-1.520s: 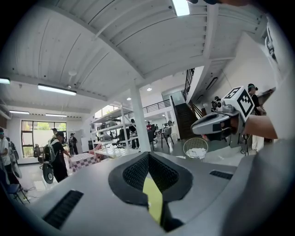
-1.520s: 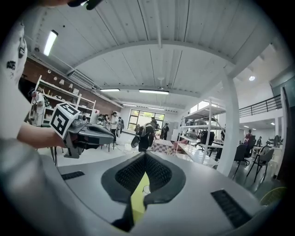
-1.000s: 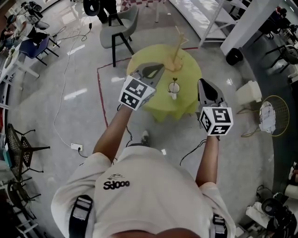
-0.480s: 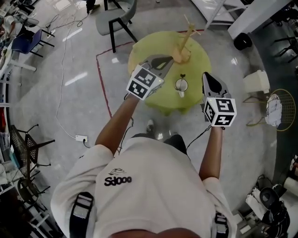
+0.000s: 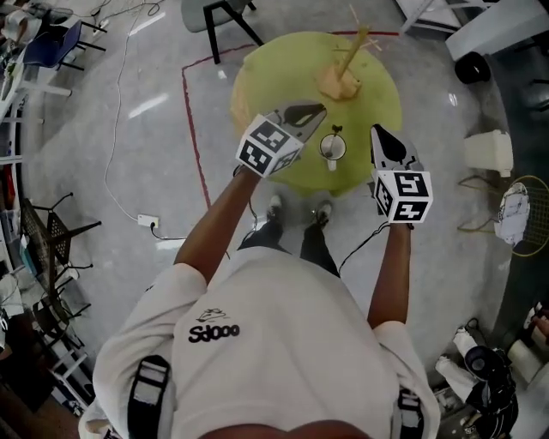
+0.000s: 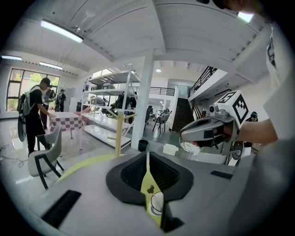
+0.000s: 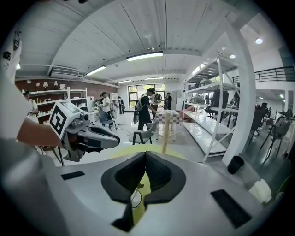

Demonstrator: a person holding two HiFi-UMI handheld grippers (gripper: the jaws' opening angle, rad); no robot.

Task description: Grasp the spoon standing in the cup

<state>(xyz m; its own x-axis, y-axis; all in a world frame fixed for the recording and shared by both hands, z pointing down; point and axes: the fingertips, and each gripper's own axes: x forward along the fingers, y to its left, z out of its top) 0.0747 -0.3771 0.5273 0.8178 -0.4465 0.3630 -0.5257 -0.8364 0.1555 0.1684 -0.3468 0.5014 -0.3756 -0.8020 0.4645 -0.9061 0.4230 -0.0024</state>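
A white cup [image 5: 332, 148] stands near the front edge of the round yellow-green table [image 5: 283, 64], and a small dark-topped spoon [image 5: 336, 131] stands upright in it. My left gripper [image 5: 314, 111] hovers just left of the cup, jaws shut and empty. My right gripper [image 5: 378, 135] hangs to the right of the cup, also shut with nothing in it. In the left gripper view, the cup [image 6: 157, 203] and spoon [image 6: 150, 188] show through the narrow slit below the left gripper [image 6: 147, 154]. The right gripper view catches the cup [image 7: 134, 198] under the right gripper [image 7: 145, 156].
A wooden branched stand [image 5: 345, 70] rises at the table's far side. A grey chair [image 5: 225, 9] is beyond the table. A white box [image 5: 488, 152] and a wire basket [image 5: 517, 214] sit on the floor to the right. Red tape [image 5: 194, 129] marks the floor.
The person has stepped toward the table, so it now lies closer under both grippers. Both grippers have come nearer the cup and stay shut.
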